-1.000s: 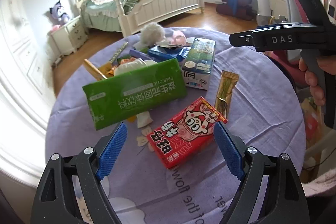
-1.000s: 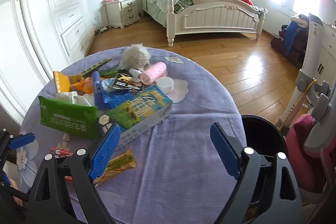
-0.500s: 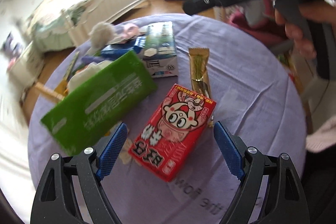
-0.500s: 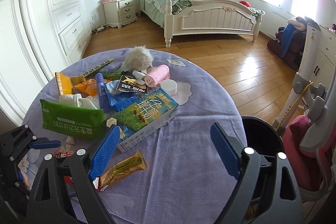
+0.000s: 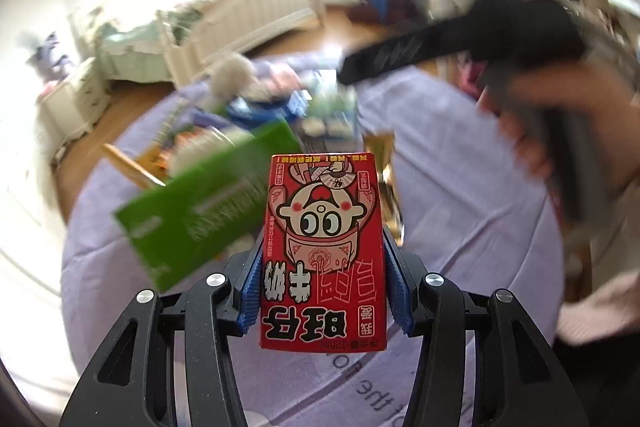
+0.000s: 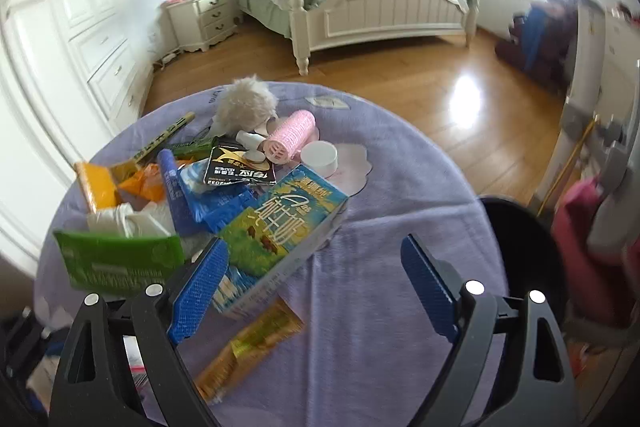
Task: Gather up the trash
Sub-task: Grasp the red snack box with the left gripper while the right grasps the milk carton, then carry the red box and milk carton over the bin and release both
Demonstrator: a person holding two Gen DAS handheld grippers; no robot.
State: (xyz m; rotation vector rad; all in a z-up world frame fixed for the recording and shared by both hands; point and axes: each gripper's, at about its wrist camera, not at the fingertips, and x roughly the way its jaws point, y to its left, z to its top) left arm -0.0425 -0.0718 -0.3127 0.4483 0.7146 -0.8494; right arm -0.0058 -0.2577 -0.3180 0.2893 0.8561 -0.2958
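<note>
Our left gripper has lifted the red carton (now clamped) off the table; right gripper gapes empty. Most trash remains beside the milk box.

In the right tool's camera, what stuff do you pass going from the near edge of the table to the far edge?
Gold snack wrapper → milk carton with the meadow picture → white round cap → pink hair roller → fluffy white pompom.
</note>
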